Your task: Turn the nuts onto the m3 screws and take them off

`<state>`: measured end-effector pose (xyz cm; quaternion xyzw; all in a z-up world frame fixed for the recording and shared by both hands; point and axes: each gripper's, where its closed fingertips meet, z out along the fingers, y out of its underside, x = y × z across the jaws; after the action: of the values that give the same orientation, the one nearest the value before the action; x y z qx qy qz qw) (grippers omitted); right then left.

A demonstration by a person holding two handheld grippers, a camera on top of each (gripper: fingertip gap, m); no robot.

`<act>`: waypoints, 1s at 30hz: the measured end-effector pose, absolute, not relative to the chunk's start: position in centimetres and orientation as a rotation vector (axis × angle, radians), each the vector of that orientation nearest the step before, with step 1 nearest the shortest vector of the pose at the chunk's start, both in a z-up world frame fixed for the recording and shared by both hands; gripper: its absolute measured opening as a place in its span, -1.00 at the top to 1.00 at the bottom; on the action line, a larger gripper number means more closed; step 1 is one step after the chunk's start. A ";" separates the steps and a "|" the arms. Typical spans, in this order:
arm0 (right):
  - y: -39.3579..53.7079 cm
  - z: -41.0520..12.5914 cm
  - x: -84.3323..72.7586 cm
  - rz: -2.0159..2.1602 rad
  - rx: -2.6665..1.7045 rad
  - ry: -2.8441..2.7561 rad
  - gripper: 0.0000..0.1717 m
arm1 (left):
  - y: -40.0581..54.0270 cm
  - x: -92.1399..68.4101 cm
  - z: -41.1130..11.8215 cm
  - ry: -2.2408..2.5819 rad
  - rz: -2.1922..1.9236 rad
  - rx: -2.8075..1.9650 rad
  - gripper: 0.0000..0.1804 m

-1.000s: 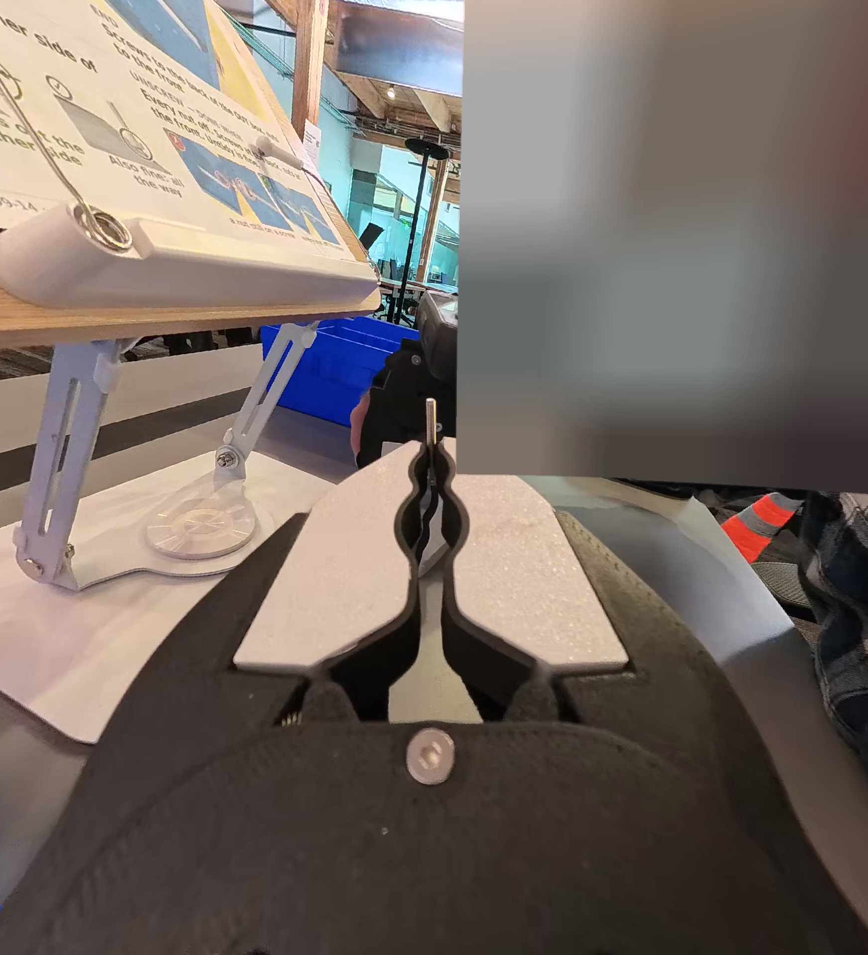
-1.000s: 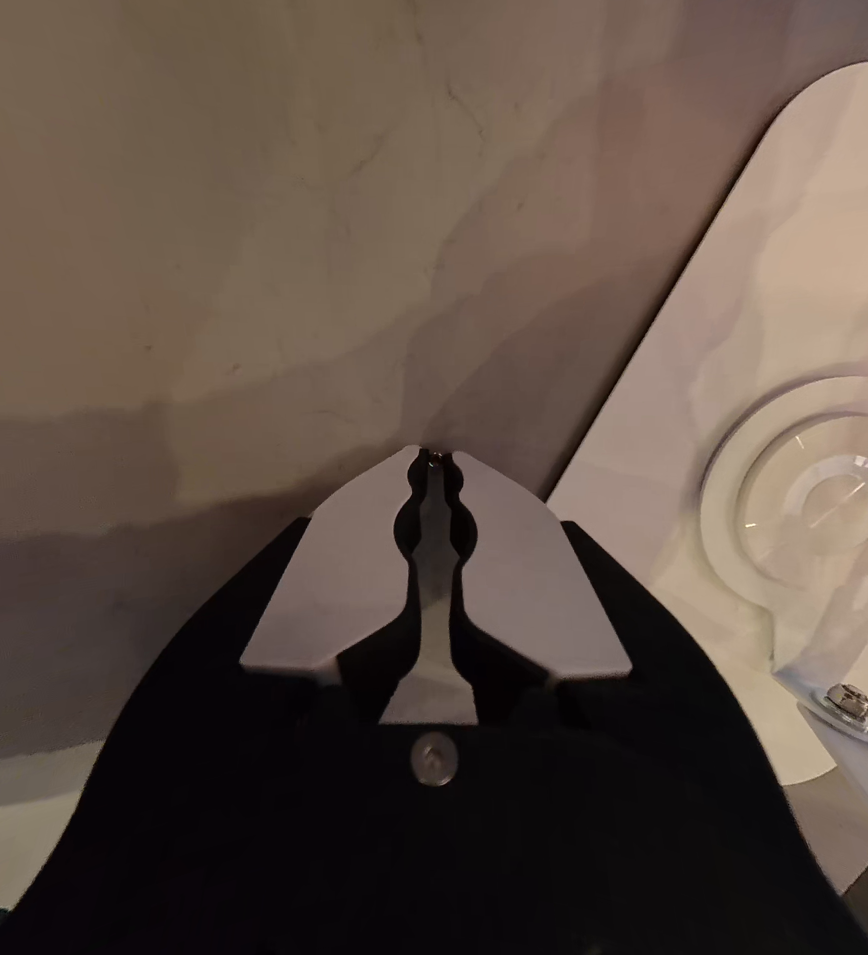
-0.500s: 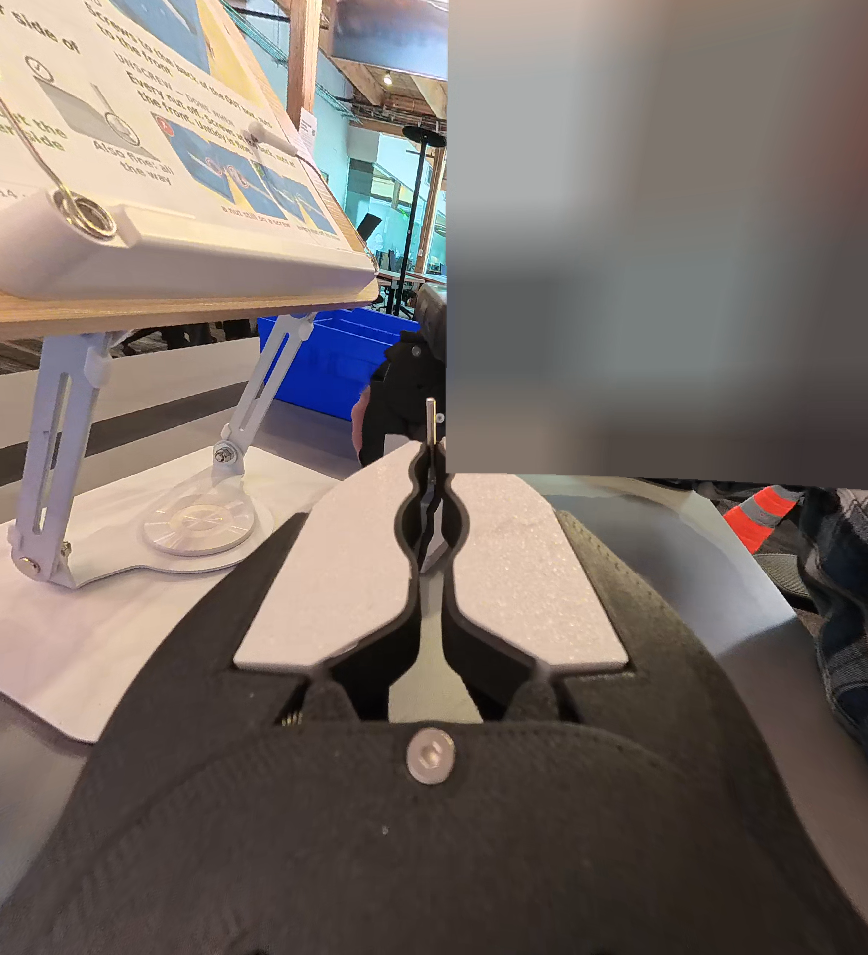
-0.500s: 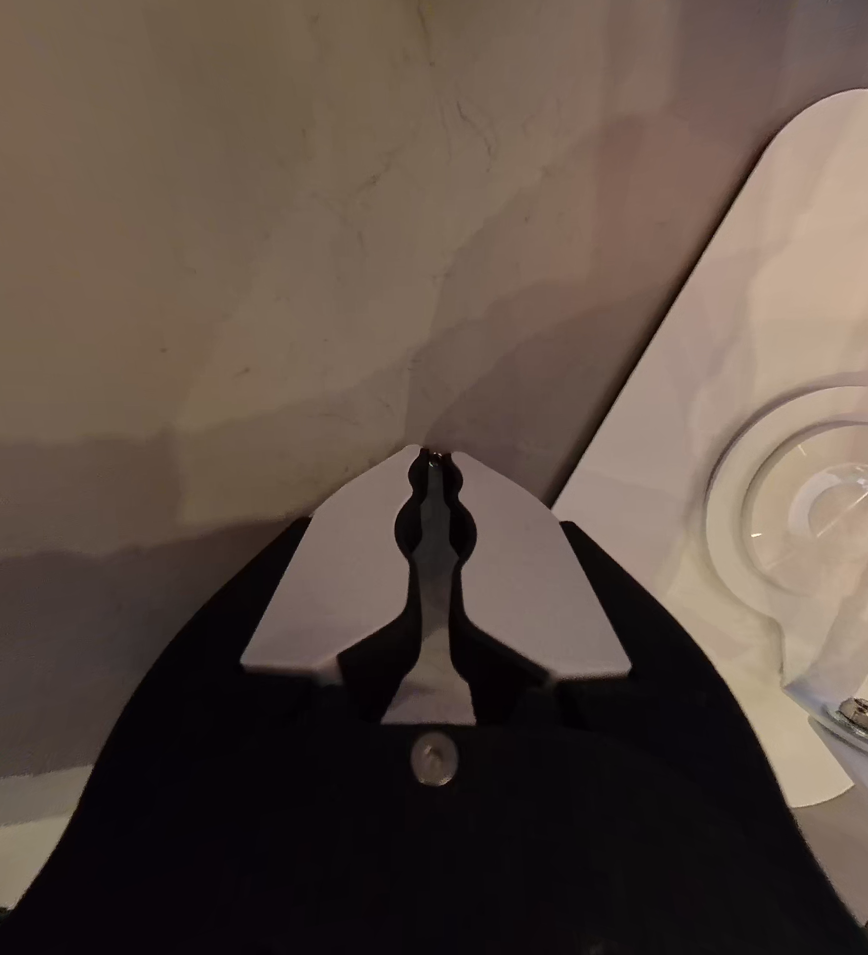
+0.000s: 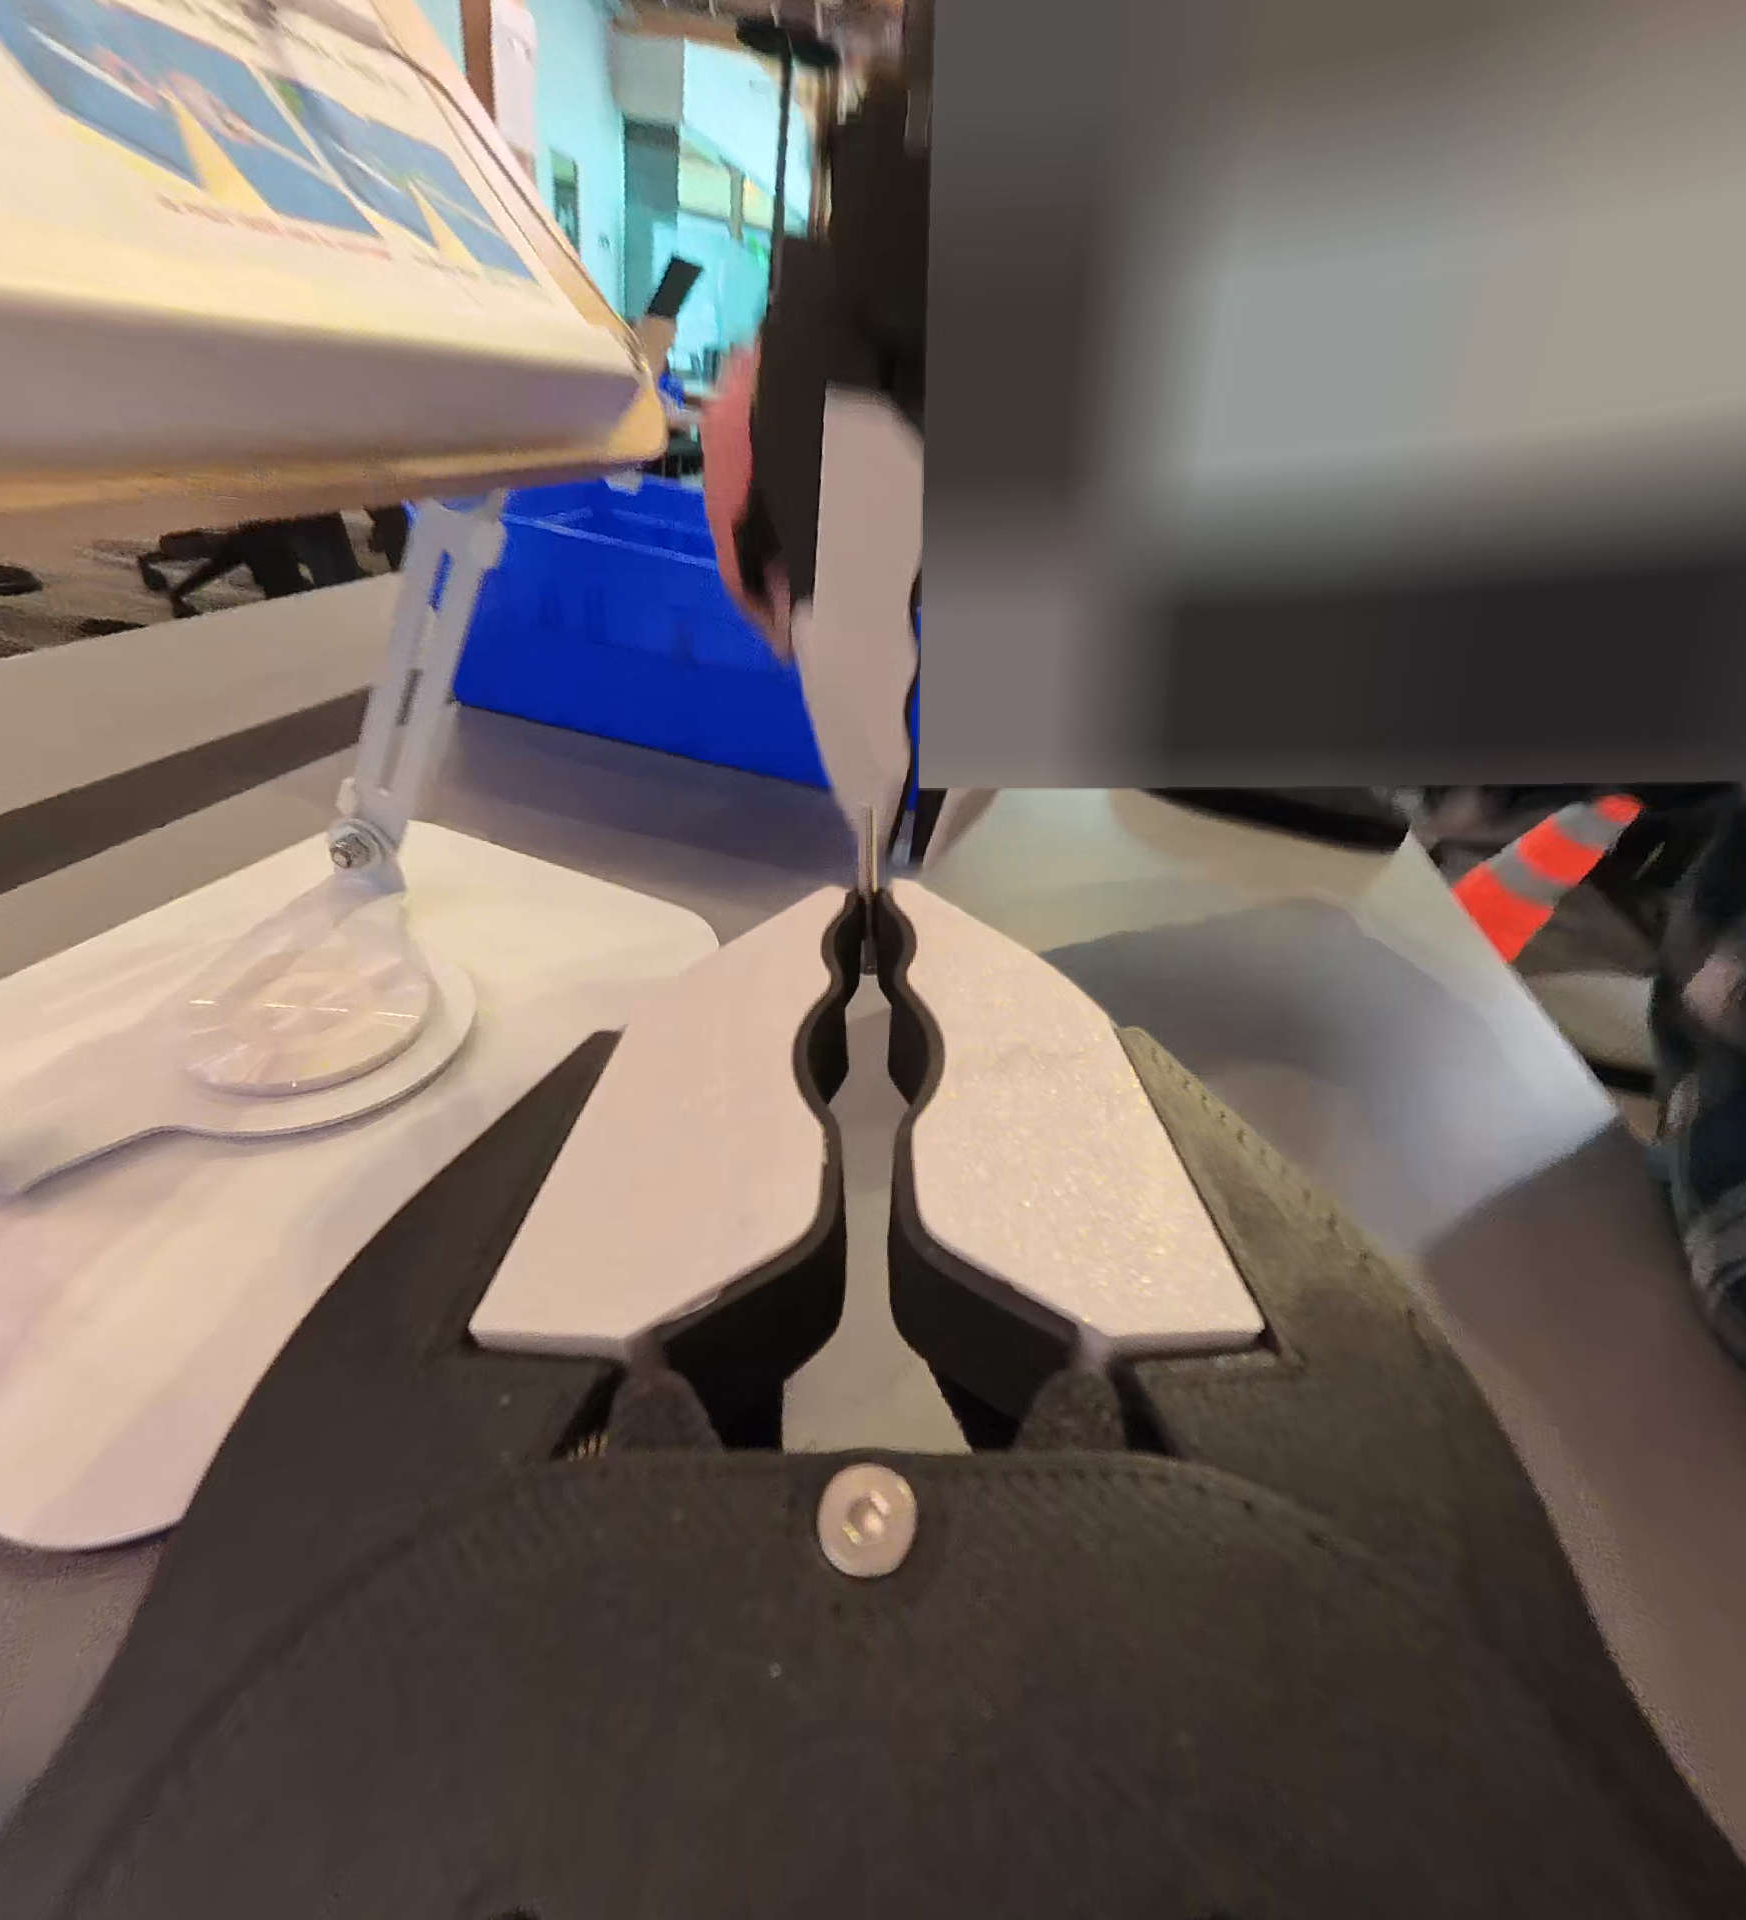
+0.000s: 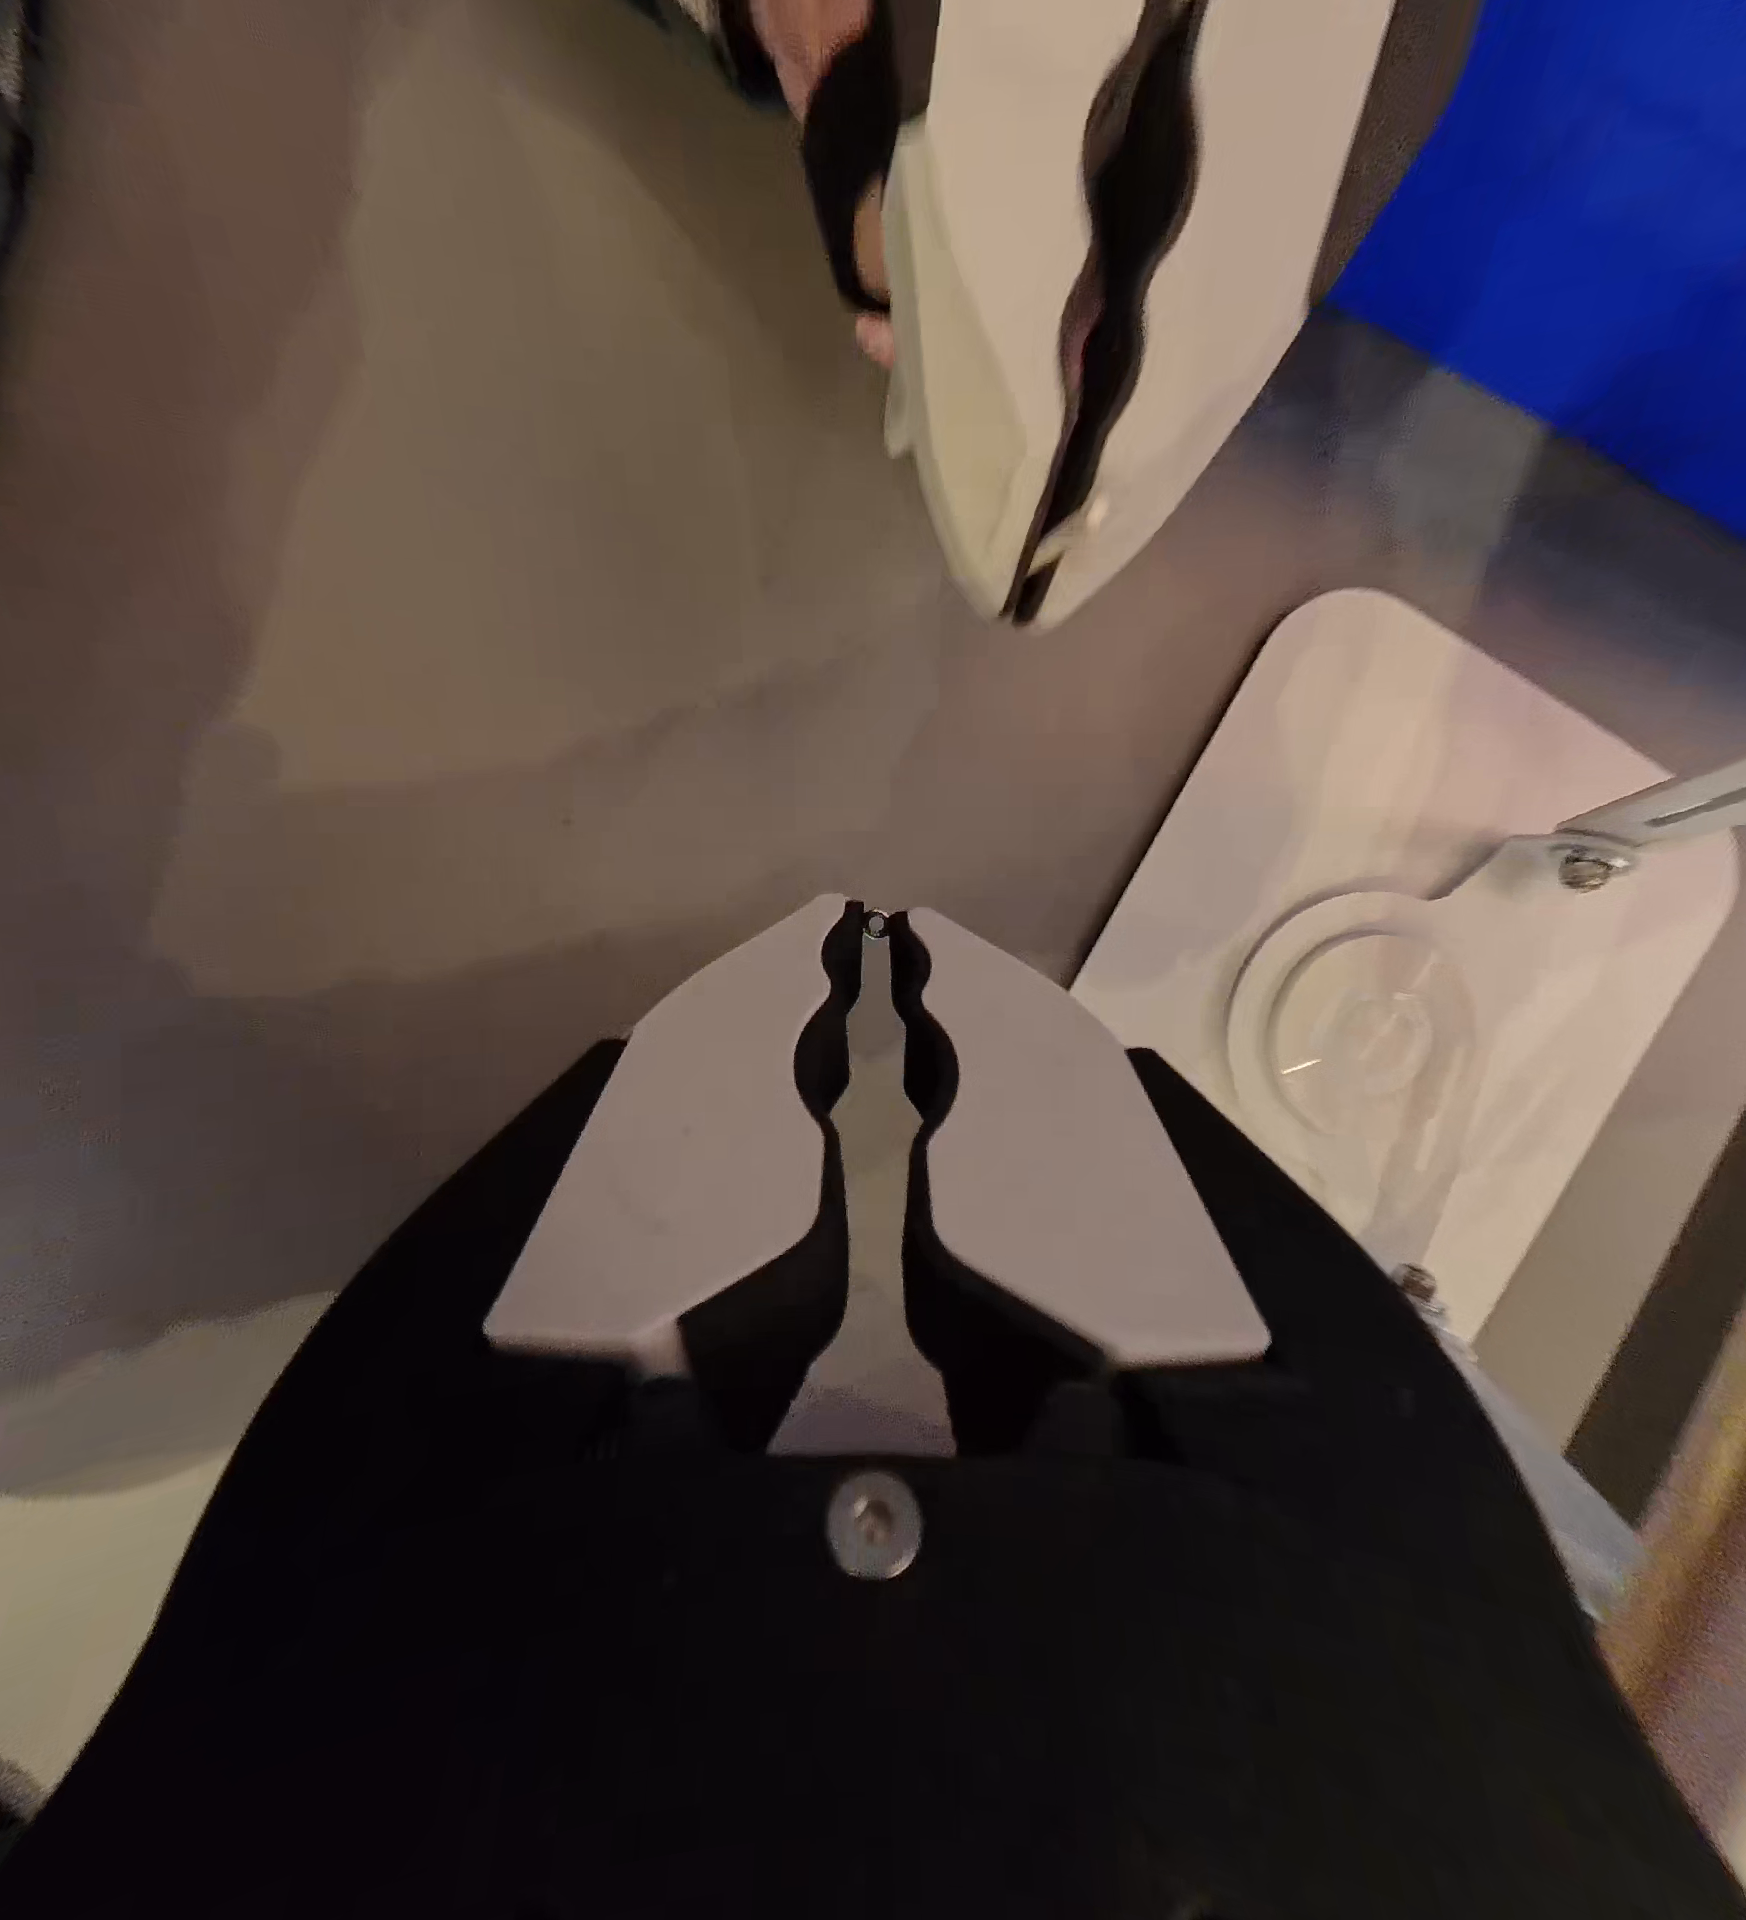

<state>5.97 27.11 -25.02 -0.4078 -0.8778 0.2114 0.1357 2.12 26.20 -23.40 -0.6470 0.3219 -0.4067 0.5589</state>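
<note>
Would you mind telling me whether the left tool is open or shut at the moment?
Shut: the left tool has its tips closed on a thin metal pin, which sticks out upright past them.

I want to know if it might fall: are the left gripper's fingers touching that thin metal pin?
Touching. In the left wrist view the fingers are shut on the thin metal pin, which sticks up from between their tips.

Thin metal pin (image 5: pixel 870 854) between closed left gripper (image 5: pixel 870 914) jaws.
</note>
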 end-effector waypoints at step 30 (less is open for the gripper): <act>23.8 -22.7 4.2 0.646 -1.091 -2.613 0.94 | 24.4 5.4 -24.9 0.965 -0.852 -1.531 0.98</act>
<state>4.24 23.84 -22.67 -0.3731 -0.8934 0.2207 0.1184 5.36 24.39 -24.88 -0.6441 0.4059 -0.3583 0.5403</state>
